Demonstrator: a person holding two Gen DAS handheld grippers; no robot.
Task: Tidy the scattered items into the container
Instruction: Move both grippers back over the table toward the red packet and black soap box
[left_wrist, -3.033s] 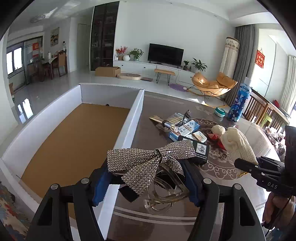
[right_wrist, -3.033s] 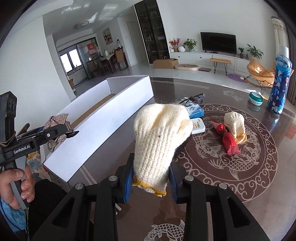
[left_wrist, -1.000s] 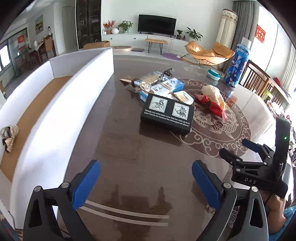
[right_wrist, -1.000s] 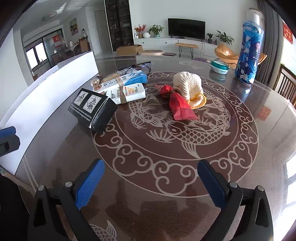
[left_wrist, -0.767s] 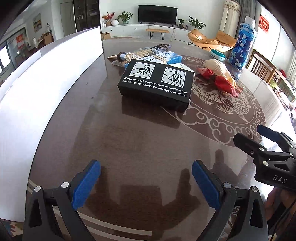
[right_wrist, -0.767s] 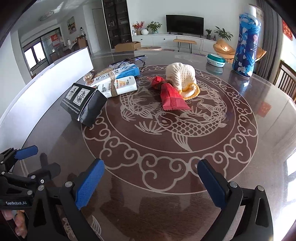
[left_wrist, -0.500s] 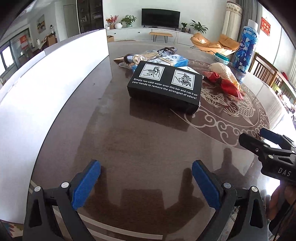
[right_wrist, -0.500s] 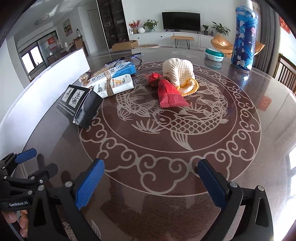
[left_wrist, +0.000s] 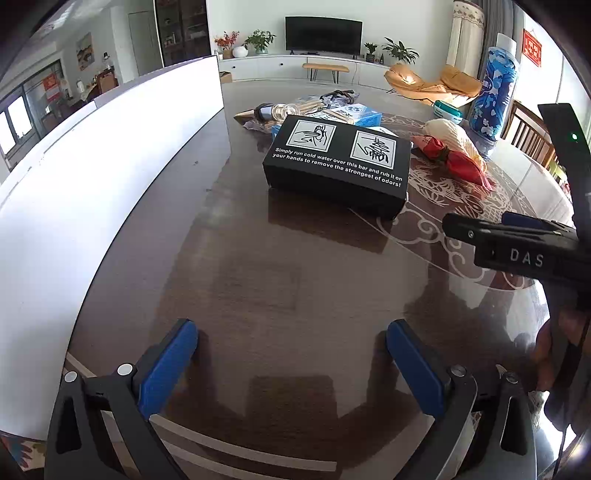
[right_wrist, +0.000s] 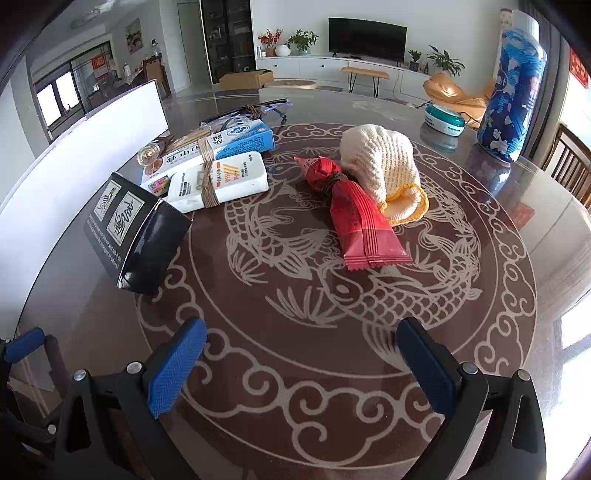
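A black printed box (left_wrist: 338, 162) (right_wrist: 135, 230) lies on the dark round table. Behind it sit a white packet (right_wrist: 219, 181) tied with twine to a blue-and-white box (right_wrist: 229, 142), a red wrapper (right_wrist: 356, 218) (left_wrist: 458, 164) and a cream knitted glove (right_wrist: 380, 162) (left_wrist: 452, 134). The white container wall (left_wrist: 92, 192) (right_wrist: 81, 147) runs along the left. My left gripper (left_wrist: 291, 354) is open over bare table, short of the black box. My right gripper (right_wrist: 301, 350) is open, empty, in front of the red wrapper. The right gripper's body (left_wrist: 517, 247) shows at right in the left wrist view.
A tall blue patterned bottle (right_wrist: 511, 98) and a small teal tin (right_wrist: 443, 118) stand at the far right of the table. Glasses and a small glass jar (right_wrist: 147, 151) lie beyond the packets. A hand (left_wrist: 550, 354) holds the right gripper's handle.
Three seconds ago the left gripper held a sparkly bow and the right a glove; both are now open and empty. Since then both have edged closer to the items on the table.
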